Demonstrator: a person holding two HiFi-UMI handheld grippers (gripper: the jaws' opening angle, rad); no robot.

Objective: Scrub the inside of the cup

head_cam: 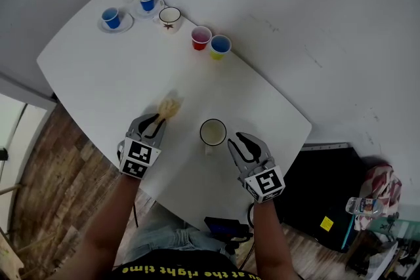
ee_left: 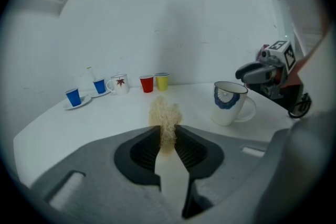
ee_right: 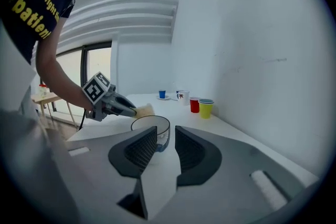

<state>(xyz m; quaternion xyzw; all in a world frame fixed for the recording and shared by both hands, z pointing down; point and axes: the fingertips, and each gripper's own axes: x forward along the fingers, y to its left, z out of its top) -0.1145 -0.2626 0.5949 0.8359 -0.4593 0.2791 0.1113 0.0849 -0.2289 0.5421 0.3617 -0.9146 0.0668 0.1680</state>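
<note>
Currently left tongs pinch the tan fibrous scrub pad. Right tongs narrowly apart, empty, just short of the white ceramic cup, lower centre of head view. Ungripped cup likely slides or tips under scrubbing.

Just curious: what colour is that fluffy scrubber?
Pale straw-yellow scrubber, clearest in the left gripper view.

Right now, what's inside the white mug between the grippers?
From above, the mug looks empty: only its pale inside shows. The scrubber is outside, in the left gripper. From the side, its wall hides the bottom.
</note>
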